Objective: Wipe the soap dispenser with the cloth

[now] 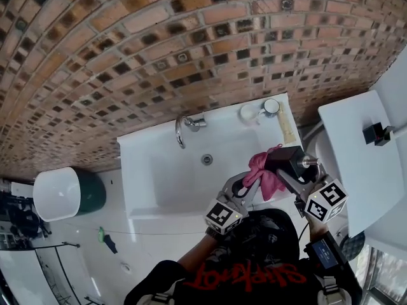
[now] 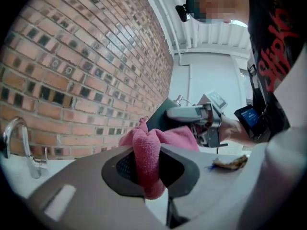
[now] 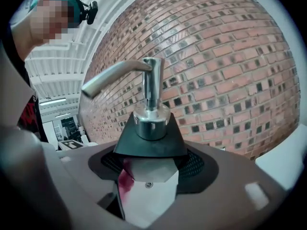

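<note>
A brick wall (image 1: 159, 37) backs a white sink (image 1: 146, 170) with a curved tap (image 1: 181, 129). The black soap dispenser (image 1: 284, 159) is off the counter, held above the sink's right edge. The right gripper (image 3: 148, 174) is clamped on its body, with the silver pump sticking out past the jaws. The left gripper (image 2: 149, 169) is clenched on a pink cloth (image 2: 146, 152), which bunches against the dispenser's side.

Wiping looks under way. The next move probably calls for dragging the cloth along the body while the right hand turns fresh faces toward it, keeping a firm grip.

The dispenser shows no readable label. Red lettering on the person's black shirt is too cut off to read fully.
</note>
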`<state>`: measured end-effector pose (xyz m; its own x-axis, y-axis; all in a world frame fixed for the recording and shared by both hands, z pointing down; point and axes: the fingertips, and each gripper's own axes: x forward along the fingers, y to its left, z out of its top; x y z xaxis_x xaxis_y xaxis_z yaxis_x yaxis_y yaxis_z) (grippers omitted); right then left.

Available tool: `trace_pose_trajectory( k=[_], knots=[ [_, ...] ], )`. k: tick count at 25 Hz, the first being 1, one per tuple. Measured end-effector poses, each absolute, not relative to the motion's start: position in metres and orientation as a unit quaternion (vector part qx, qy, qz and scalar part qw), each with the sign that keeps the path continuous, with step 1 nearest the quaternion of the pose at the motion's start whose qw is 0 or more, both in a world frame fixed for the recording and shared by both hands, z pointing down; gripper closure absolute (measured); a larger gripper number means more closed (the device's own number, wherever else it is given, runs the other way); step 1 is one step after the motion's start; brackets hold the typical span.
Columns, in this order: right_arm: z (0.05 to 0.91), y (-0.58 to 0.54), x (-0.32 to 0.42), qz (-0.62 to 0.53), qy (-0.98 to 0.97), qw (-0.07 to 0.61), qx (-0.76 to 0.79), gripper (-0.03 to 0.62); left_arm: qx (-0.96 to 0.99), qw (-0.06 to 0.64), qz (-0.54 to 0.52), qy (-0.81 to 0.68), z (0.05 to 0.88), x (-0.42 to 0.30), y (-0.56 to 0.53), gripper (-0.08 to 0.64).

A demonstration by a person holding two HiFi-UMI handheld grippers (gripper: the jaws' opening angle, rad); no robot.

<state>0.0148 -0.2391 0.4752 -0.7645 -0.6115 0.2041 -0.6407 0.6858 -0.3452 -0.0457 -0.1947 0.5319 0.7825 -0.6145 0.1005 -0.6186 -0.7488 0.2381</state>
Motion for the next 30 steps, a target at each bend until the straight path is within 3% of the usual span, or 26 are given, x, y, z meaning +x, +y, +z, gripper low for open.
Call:
trace_pose_trajectory(
  k=[3, 9, 18, 20, 25, 30],
  knots=[
    [0.457, -0.235, 0.014, 0.189, -0.926, 0.004, 0.327, 0.293, 0.932, 0.158, 0.02, -0.324, 0.553, -0.055, -0.194, 0.514],
    [0.468, -0.216, -0.014, 0.146, -0.949, 0.071, 0.269, 0.293, 0.959, 0.054, 0.034, -0.275, 0.538, -0.055, -0.178, 0.514],
    [0.446, -0.167, -0.05, 0.191, -0.977, 0.028, 0.091, 0.293, 0.956, 0.076, 0.015, -0.284, 0.538, -0.085, -0.199, 0.514],
    [0.458, -0.152, -0.063, 0.174, -0.981, 0.066, 0.062, 0.293, 0.946, 0.083, 0.016, -0.312, 0.542, -0.096, -0.21, 0.514],
    [0.526, -0.162, -0.064, 0.098, -0.954, 0.254, 0.128, 0.293, 0.953, 0.03, -0.016, -0.301, 0.488, -0.105, -0.203, 0.514],
    [0.544, -0.183, -0.044, 0.055, -0.931, 0.303, 0.196, 0.291, 0.982, 0.001, 0.014, -0.19, 0.45, -0.074, -0.161, 0.514]
  ],
)
